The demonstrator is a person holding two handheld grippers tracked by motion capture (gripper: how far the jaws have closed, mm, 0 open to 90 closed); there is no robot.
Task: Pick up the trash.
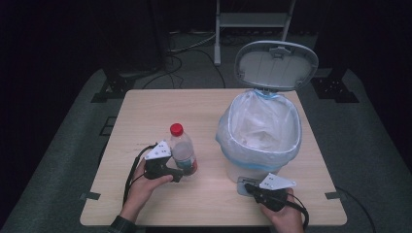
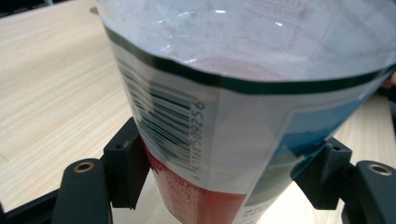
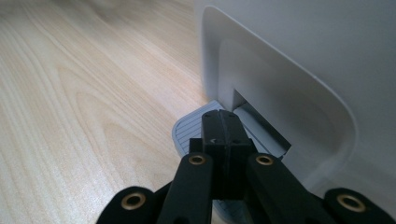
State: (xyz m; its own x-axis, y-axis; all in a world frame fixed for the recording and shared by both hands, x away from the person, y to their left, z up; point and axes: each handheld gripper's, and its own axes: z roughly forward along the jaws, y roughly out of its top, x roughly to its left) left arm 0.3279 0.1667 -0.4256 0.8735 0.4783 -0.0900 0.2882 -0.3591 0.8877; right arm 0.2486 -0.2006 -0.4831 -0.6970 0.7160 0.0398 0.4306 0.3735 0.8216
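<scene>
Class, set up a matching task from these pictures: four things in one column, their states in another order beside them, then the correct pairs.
Things:
1. bottle
2. bin lid
3. pedal
4. liner

States:
A. raised open
B. pressed by the shut right hand-held gripper
C. clamped between the jaws of the left hand-held gripper
D. folded over the bin's rim

Pairs: 1-C, 2-A, 3-B, 4-D

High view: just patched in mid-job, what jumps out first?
The white pedal bin at the table's right stands with its lid up and a pale liner inside. The right gripper, jaws together, presses on its grey pedal. Left of the bin, the left gripper clamps an upright red-capped bottle.
</scene>
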